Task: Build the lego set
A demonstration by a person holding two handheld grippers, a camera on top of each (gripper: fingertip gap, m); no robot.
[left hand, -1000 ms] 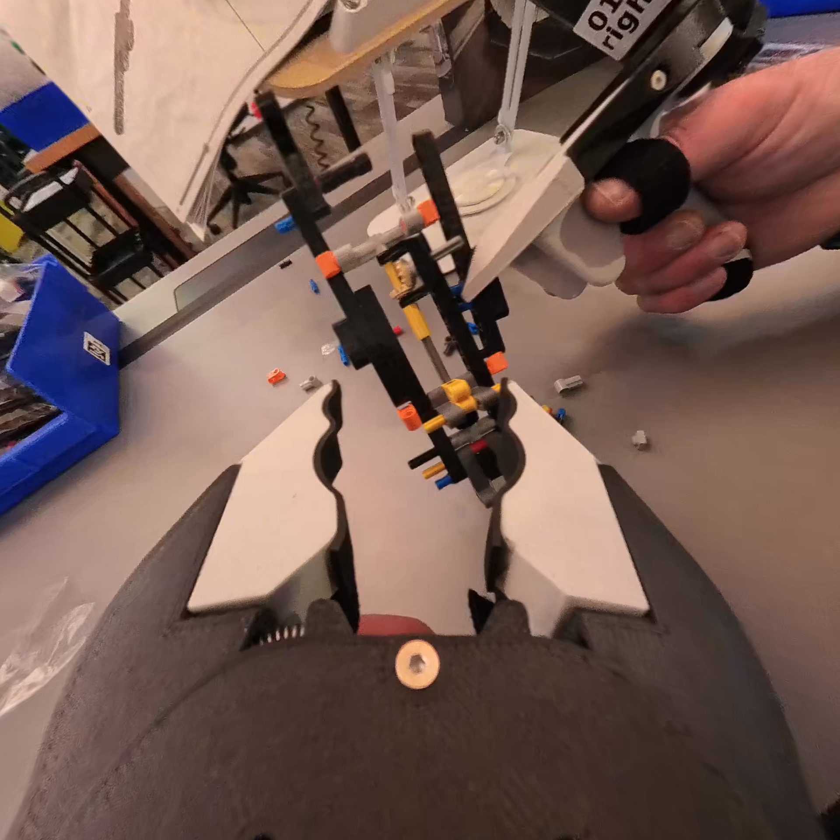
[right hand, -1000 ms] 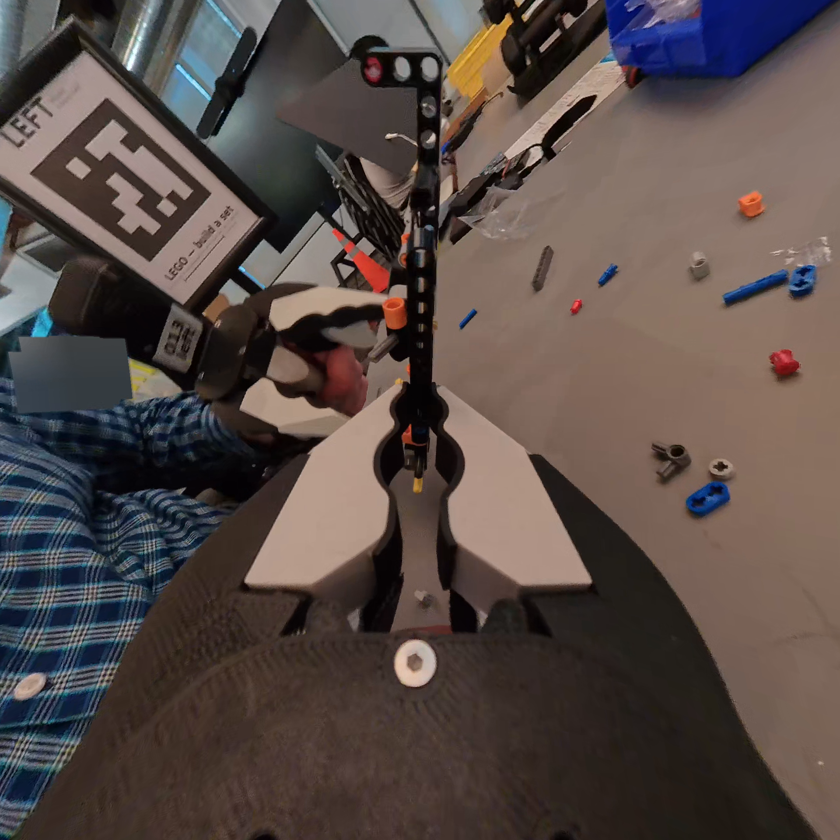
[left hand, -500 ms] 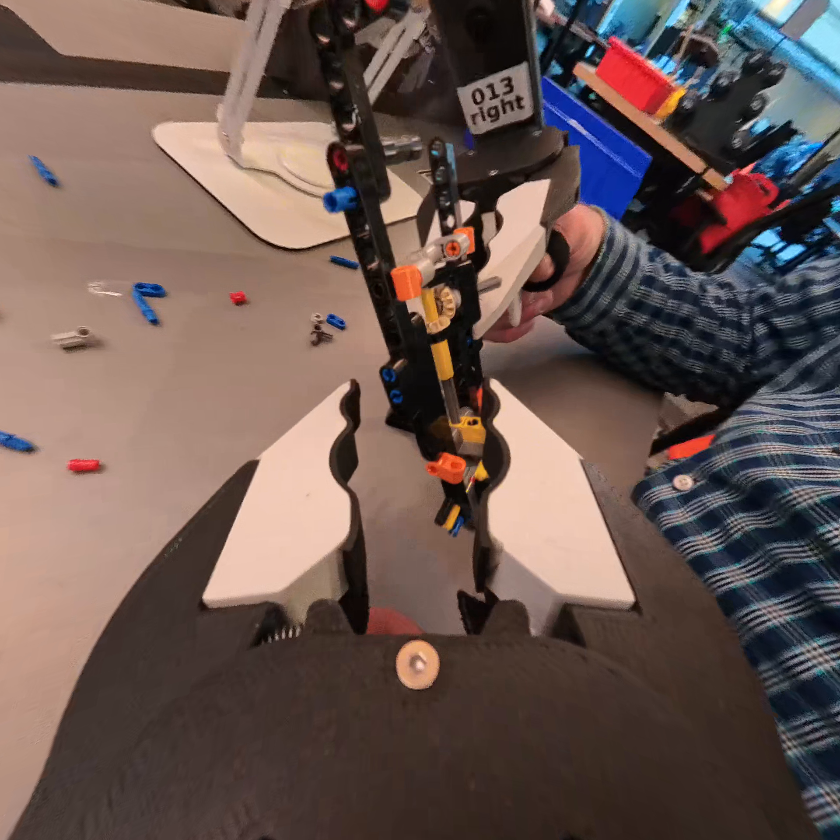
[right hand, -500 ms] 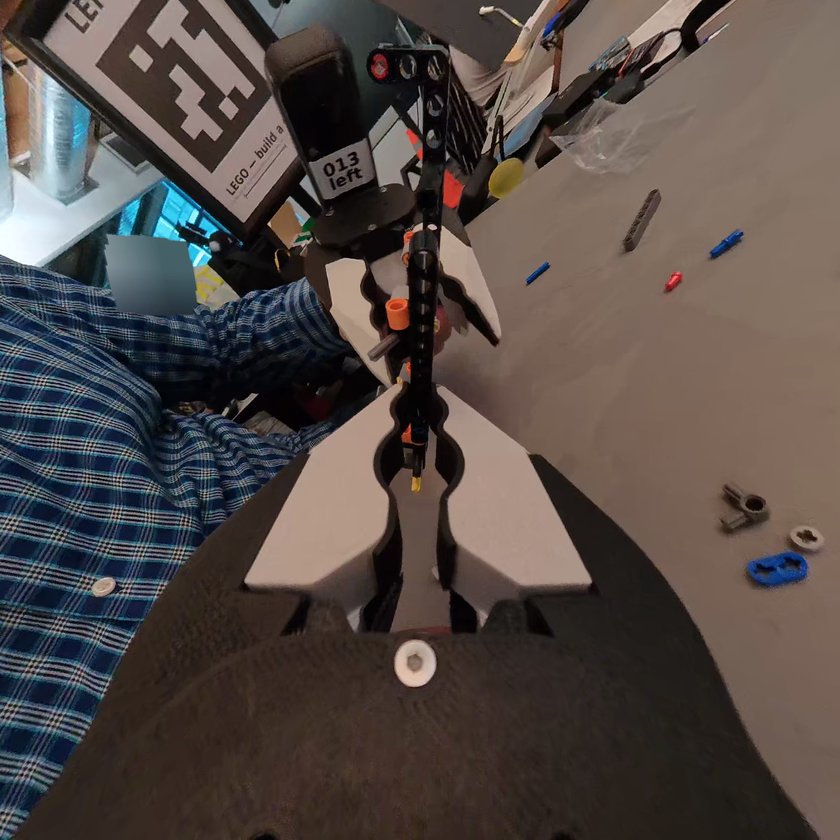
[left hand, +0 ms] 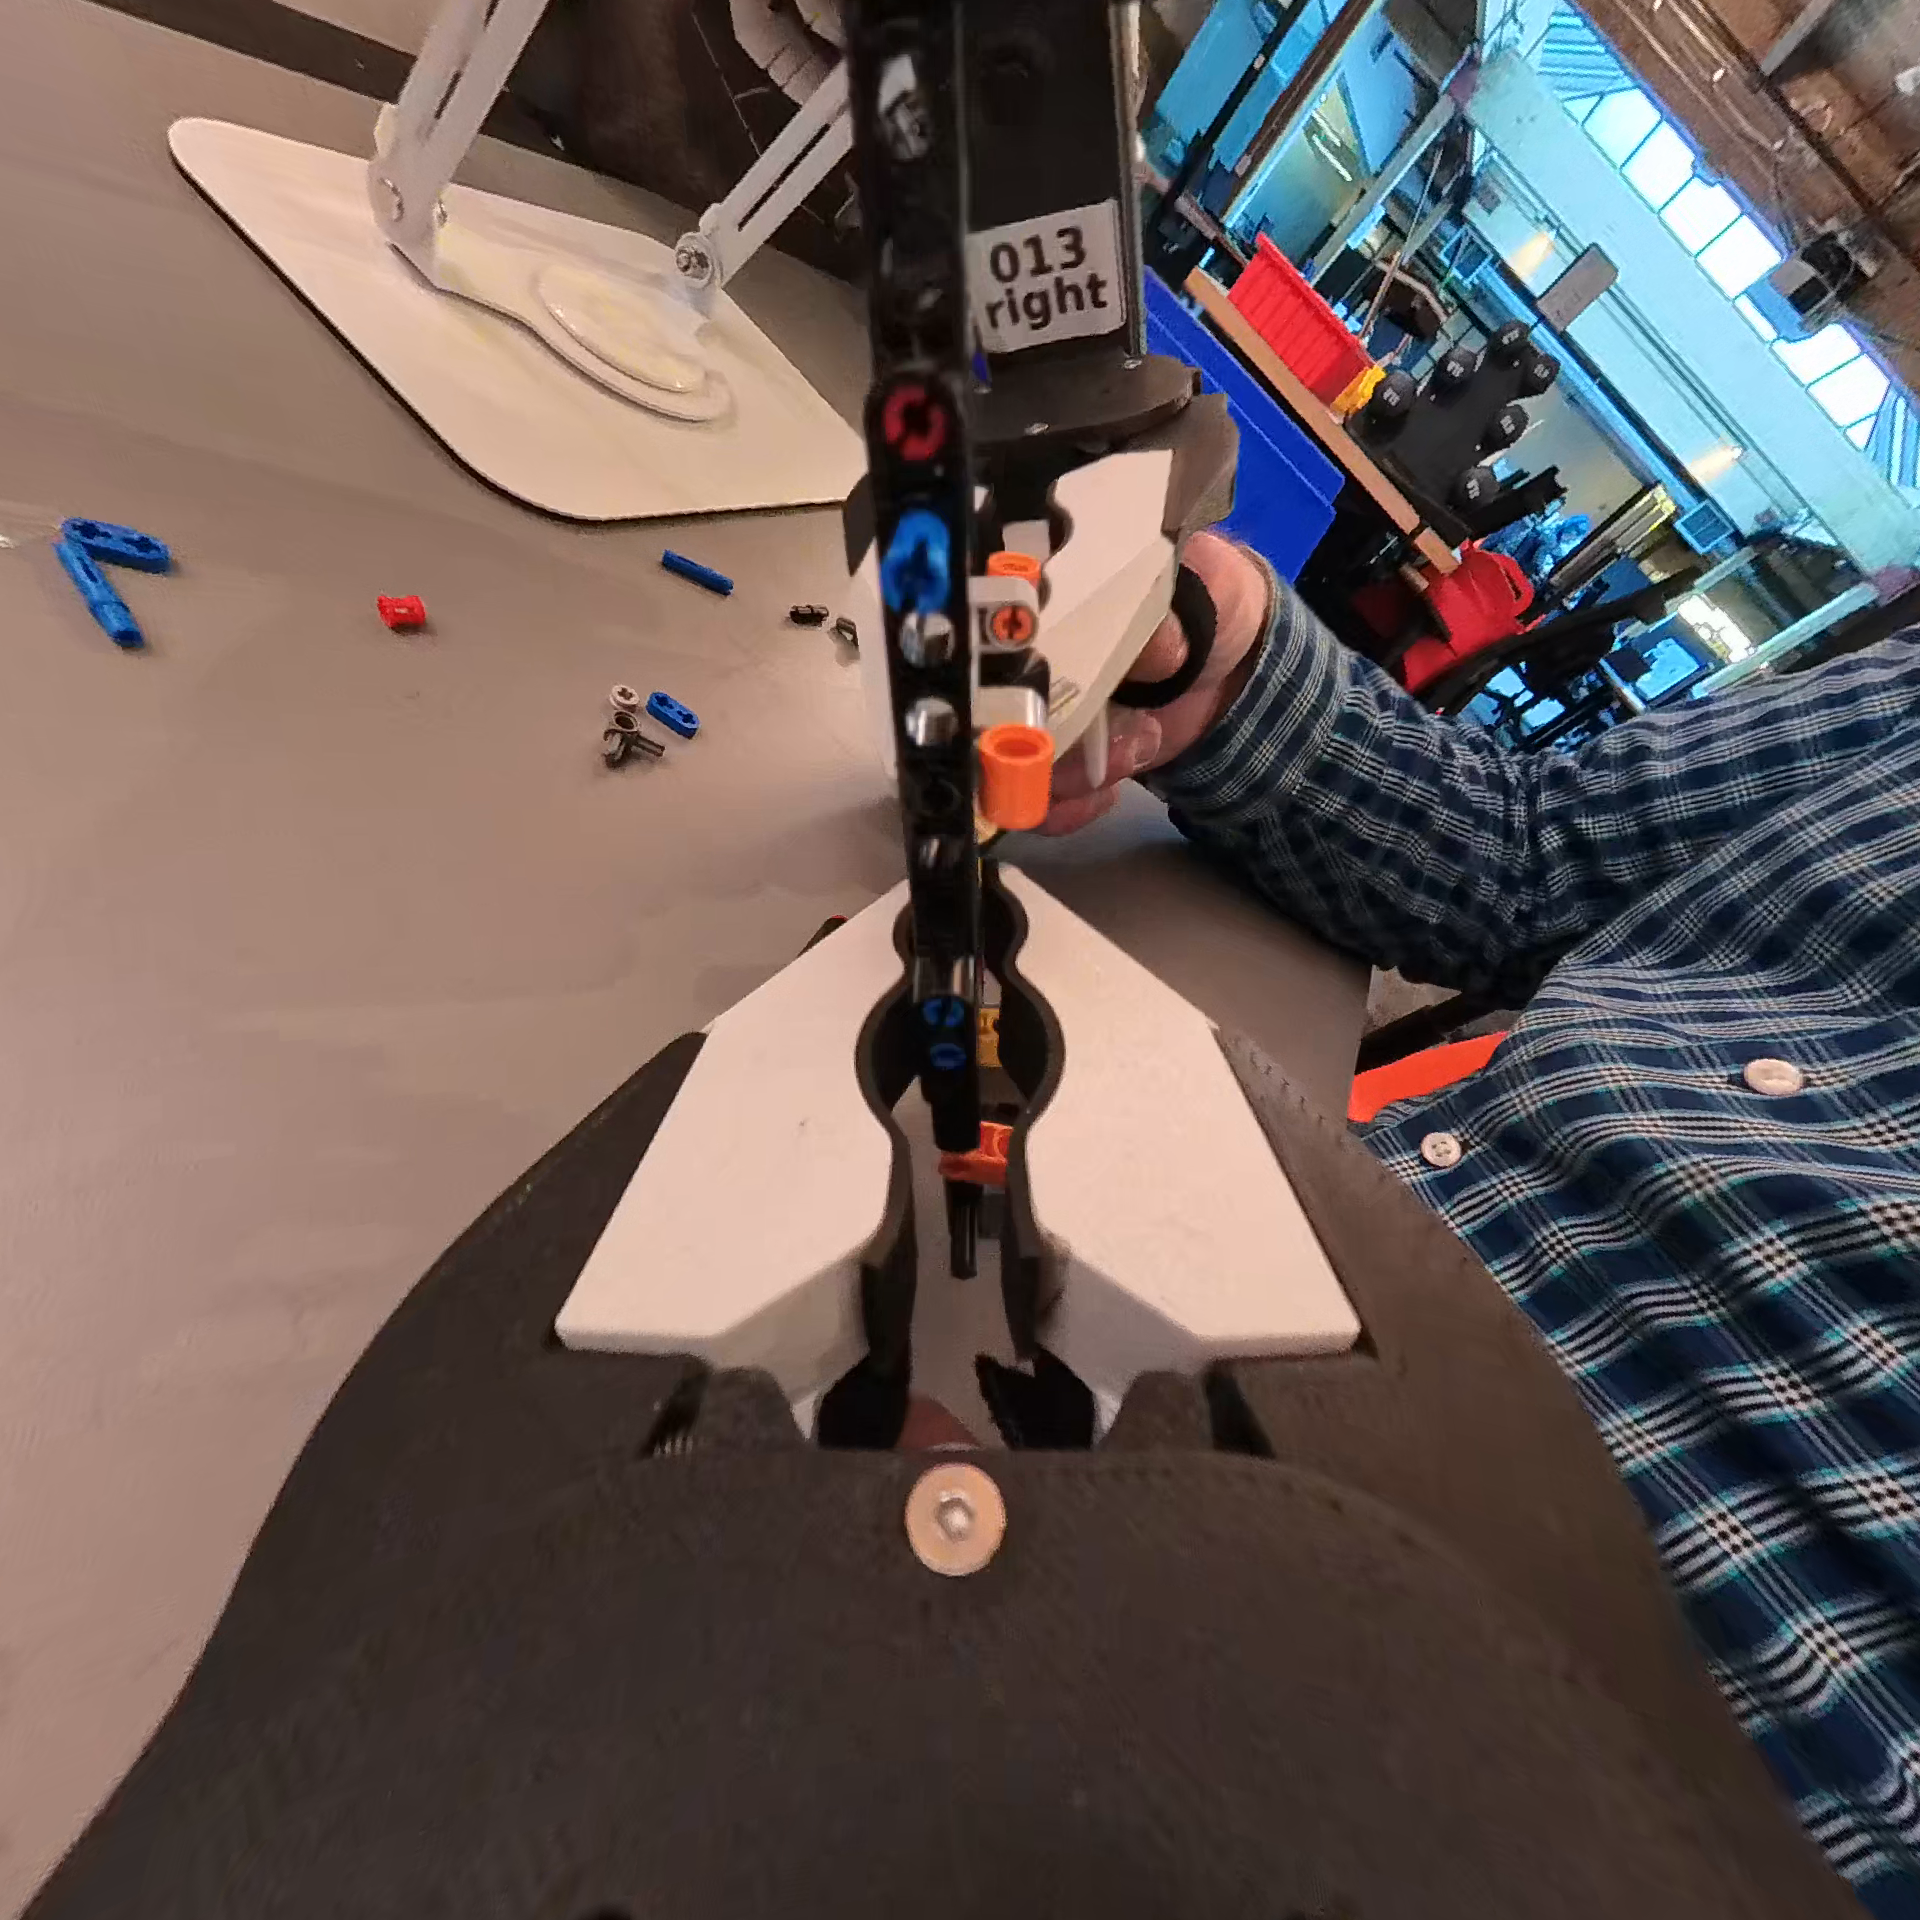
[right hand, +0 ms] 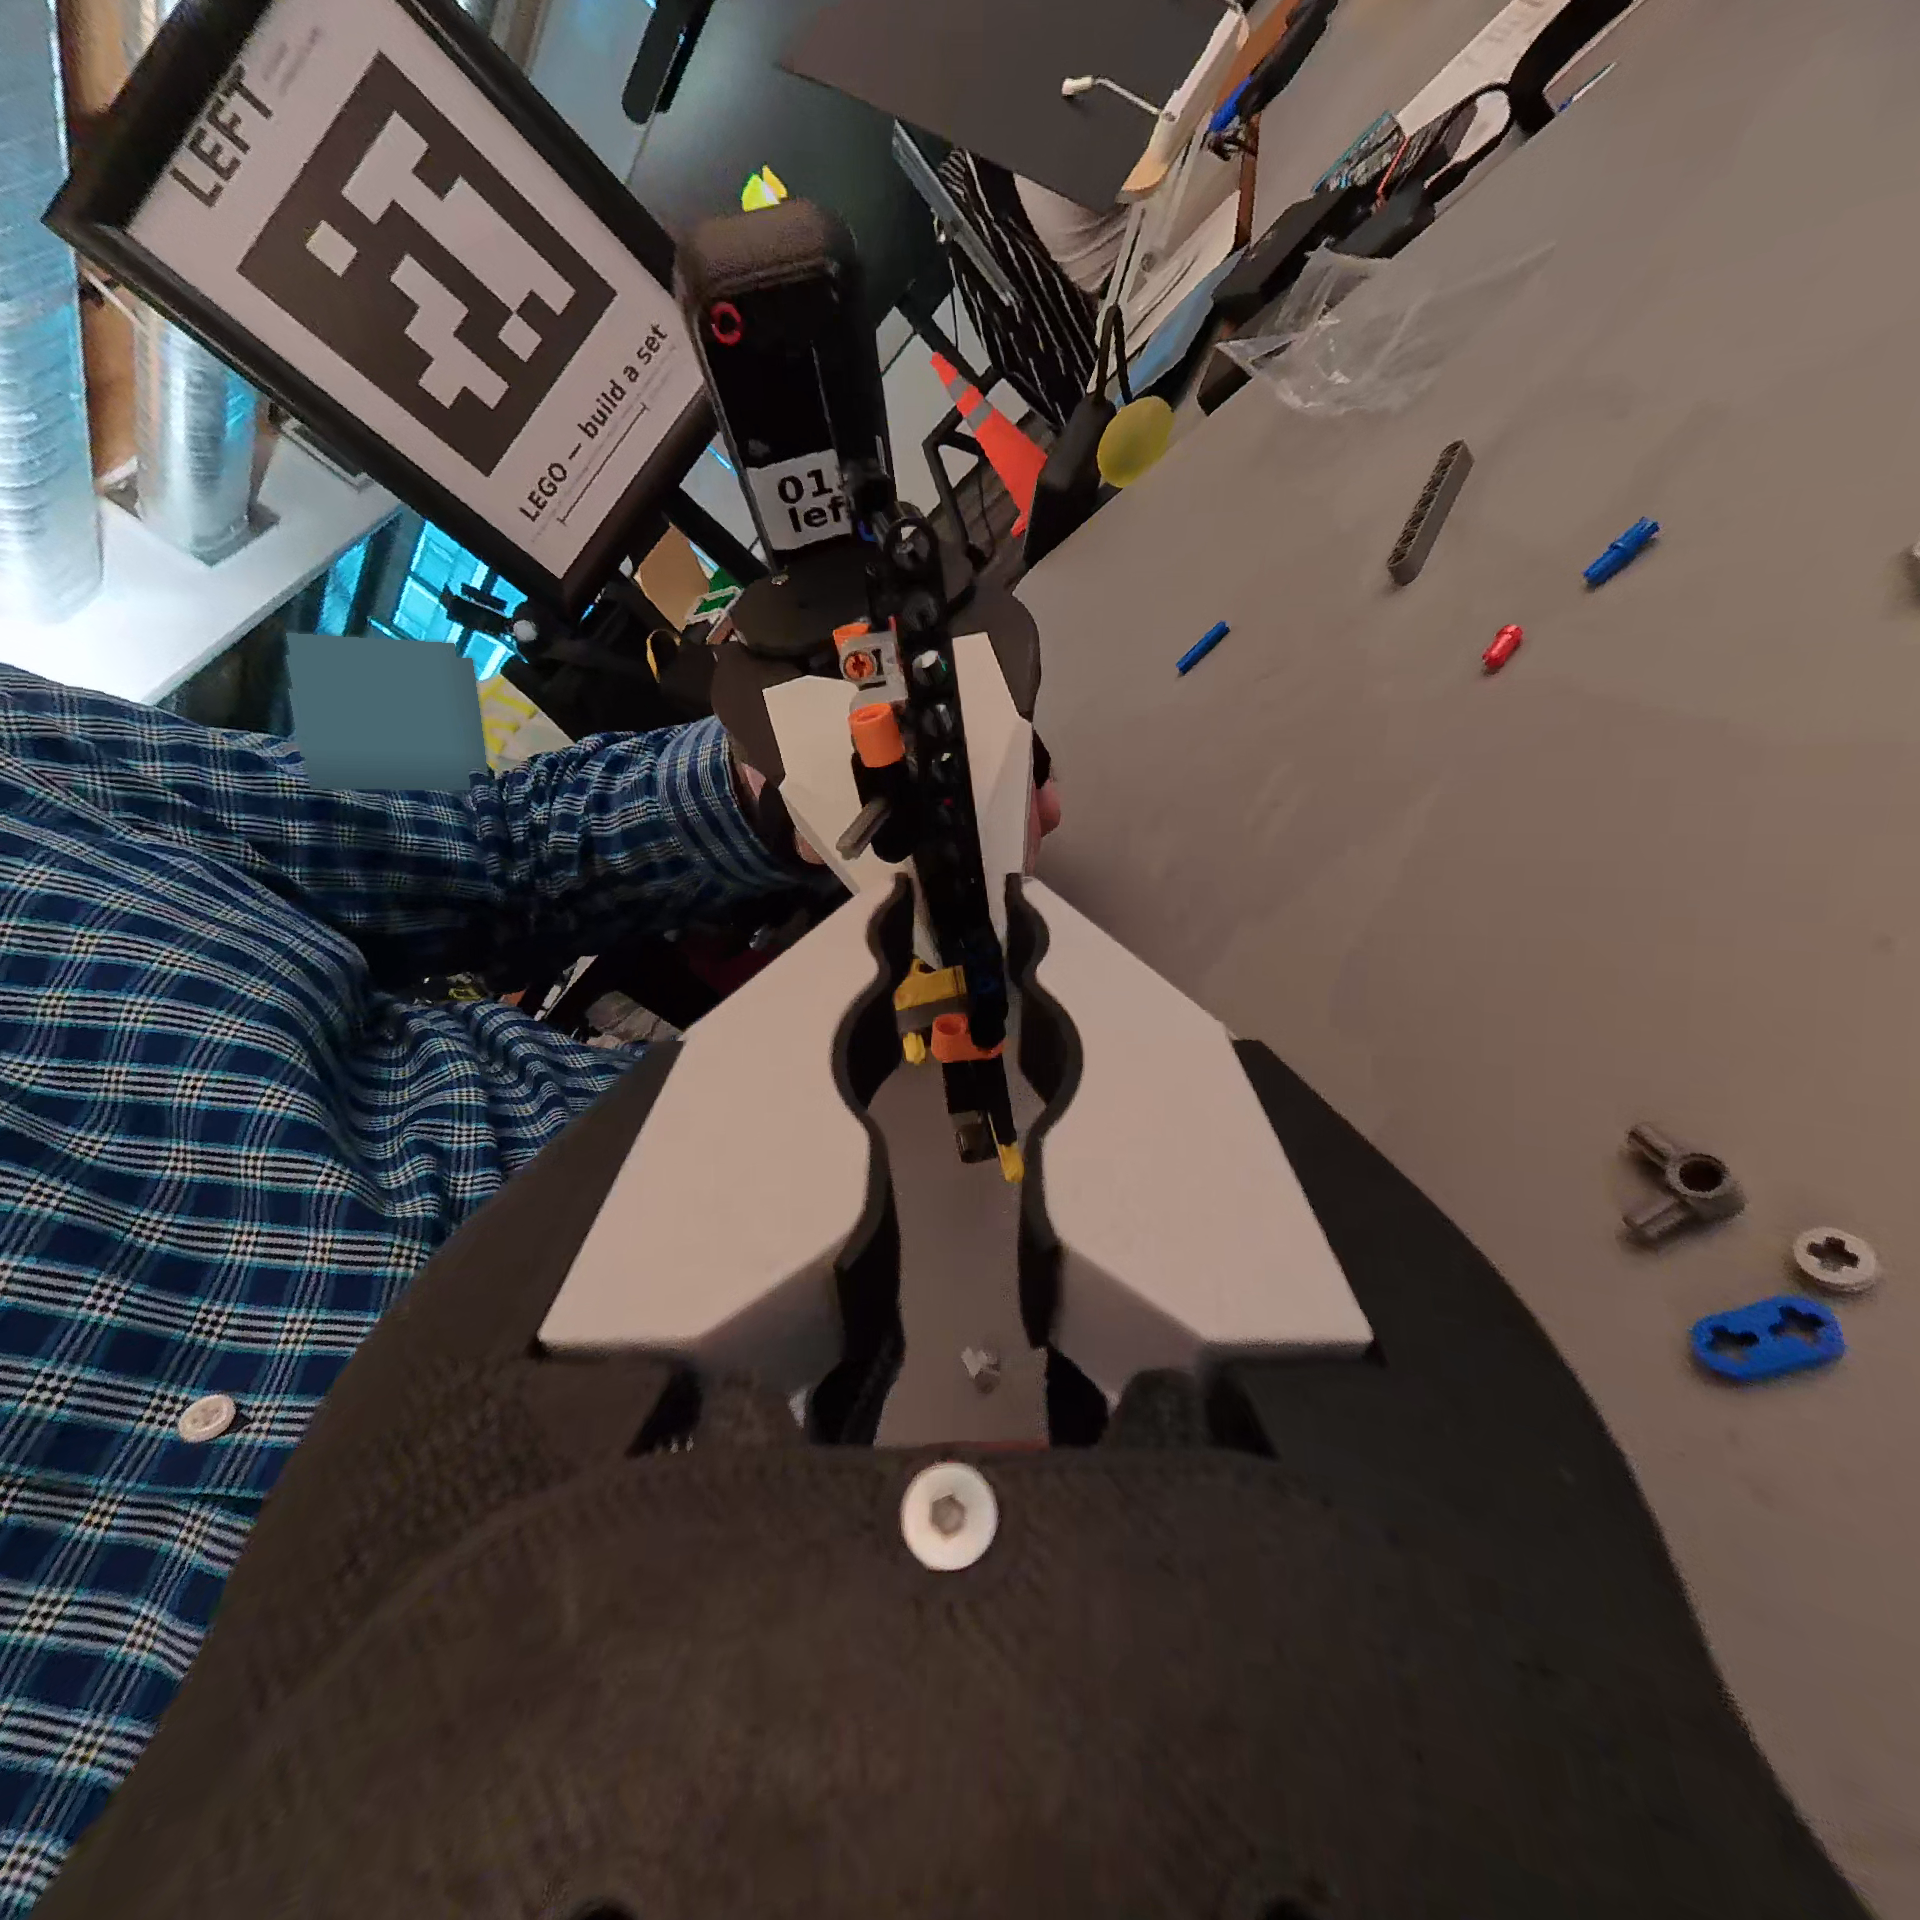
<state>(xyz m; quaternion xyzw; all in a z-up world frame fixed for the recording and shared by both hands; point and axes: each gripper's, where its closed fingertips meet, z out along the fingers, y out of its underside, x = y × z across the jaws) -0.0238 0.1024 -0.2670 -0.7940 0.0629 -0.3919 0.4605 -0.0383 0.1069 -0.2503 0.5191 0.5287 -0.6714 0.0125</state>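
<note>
While both hand-held grippers face each other above the grey counter (left hand: 312, 935), a black Lego beam assembly (left hand: 928, 727) stands between them, running straight ahead from each. Left hand-held gripper (left hand: 951, 914): white fingers (left hand: 769, 1143) drawn narrow, clamped on the assembly's near end. Right hand-held gripper (right hand: 956, 904): fingers narrow too, with the assembly's other end in the gap; actual contact cannot be told. Orange bushes (left hand: 1013, 774), blue pins (left hand: 920, 551), a red pin (left hand: 914, 421) and yellow parts (right hand: 925, 982) sit along the beam. Left of the left hand-held gripper, loose pieces lie on the counter: blue liftarms (left hand: 104, 566), a red piece (left hand: 401, 611), a blue pin (left hand: 696, 572). Right of the right hand-held gripper: a grey connector (right hand: 1683, 1184), a grey bush (right hand: 1835, 1259), a blue link (right hand: 1766, 1337). Farther ahead to the right, a grey beam (right hand: 1430, 511). A plaid sleeve (left hand: 1403, 790) shows behind.
</note>
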